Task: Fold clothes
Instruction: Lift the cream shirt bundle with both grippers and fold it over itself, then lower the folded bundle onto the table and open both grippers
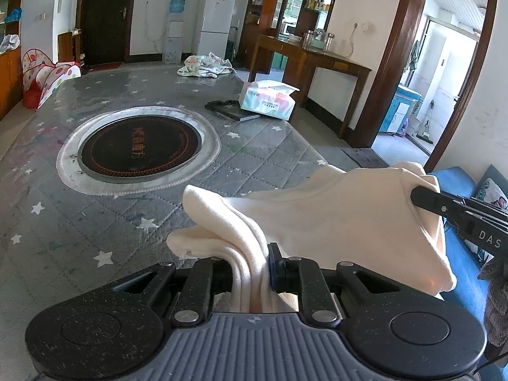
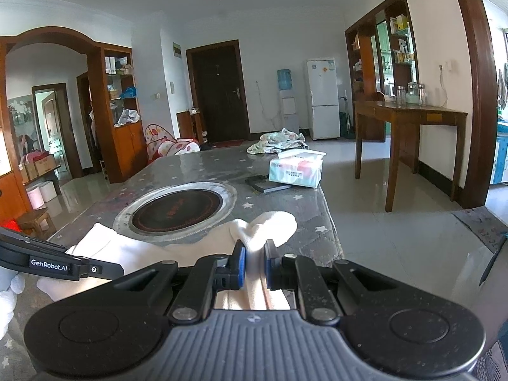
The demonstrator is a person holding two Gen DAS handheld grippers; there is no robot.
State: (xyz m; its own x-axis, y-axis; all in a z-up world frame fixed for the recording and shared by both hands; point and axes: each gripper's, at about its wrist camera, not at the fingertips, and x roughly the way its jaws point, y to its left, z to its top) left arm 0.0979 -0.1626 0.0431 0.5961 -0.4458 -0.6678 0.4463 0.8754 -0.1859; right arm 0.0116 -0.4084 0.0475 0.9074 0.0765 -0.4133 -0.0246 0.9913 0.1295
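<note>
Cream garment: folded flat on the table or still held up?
Held up, bunched. Cream garment is pinched in left gripper and right gripper, stretched between them, not flat.

Table (image 1: 95,222): inset round cooktop (image 1: 139,143); tissue pack (image 1: 268,98) beside a dark flat item (image 1: 231,109); patterned cloth (image 1: 206,65) at far end.

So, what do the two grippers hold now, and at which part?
Both hold the same cream garment. The left gripper pinches a bunched fold of it; the right gripper clamps another bunched edge. Which part of the garment, I cannot tell.
</note>
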